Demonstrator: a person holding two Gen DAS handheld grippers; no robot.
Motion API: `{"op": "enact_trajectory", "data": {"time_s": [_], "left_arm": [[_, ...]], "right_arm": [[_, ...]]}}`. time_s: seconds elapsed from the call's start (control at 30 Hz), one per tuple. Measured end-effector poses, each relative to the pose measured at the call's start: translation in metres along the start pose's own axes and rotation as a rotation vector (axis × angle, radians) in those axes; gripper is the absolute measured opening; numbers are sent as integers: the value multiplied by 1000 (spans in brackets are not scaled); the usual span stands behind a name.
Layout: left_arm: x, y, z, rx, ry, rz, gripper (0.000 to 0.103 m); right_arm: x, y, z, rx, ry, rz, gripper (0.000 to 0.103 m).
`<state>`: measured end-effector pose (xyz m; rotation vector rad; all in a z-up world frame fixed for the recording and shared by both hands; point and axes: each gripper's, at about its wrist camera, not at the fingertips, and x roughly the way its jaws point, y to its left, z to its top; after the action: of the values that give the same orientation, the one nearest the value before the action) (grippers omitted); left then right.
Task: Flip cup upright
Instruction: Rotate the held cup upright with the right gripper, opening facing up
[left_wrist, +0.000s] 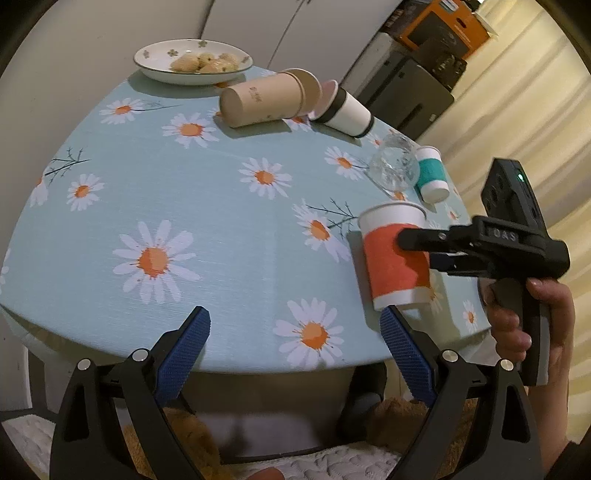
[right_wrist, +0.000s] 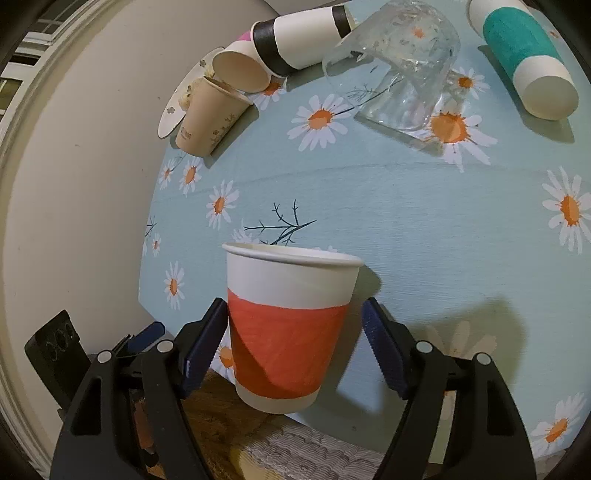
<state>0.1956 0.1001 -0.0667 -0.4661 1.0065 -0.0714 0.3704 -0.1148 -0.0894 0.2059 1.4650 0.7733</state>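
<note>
Right gripper (right_wrist: 295, 332) brackets upright orange cup (right_wrist: 288, 328), seemingly unclamped; glass (right_wrist: 399, 70) beyond.

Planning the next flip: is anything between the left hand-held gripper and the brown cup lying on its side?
Nothing visible. The left hand-held gripper faces bare tablecloth all the way to the brown cup. The red cup in the right hand-held gripper sits off to the side.

Both wrist views share the table (left_wrist: 221, 221) — right closer.
</note>
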Motion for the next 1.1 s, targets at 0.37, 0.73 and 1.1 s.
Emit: {"op": "enact_trajectory", "data": {"time_s": [0.37,0.73,1.1], "left_arm": [[-4,-10,-4,58,-14,22,91],[-23,-3,-5,9,-97,-16,91],[-36,14,-5,-62,-167,24,91]], "right_arm": [[-11,3,-2,-9,-85,24,64],[-31,25,-46,-128,-333,-36,64],[-49,83,-94,-461,-731,-264,64]]}}
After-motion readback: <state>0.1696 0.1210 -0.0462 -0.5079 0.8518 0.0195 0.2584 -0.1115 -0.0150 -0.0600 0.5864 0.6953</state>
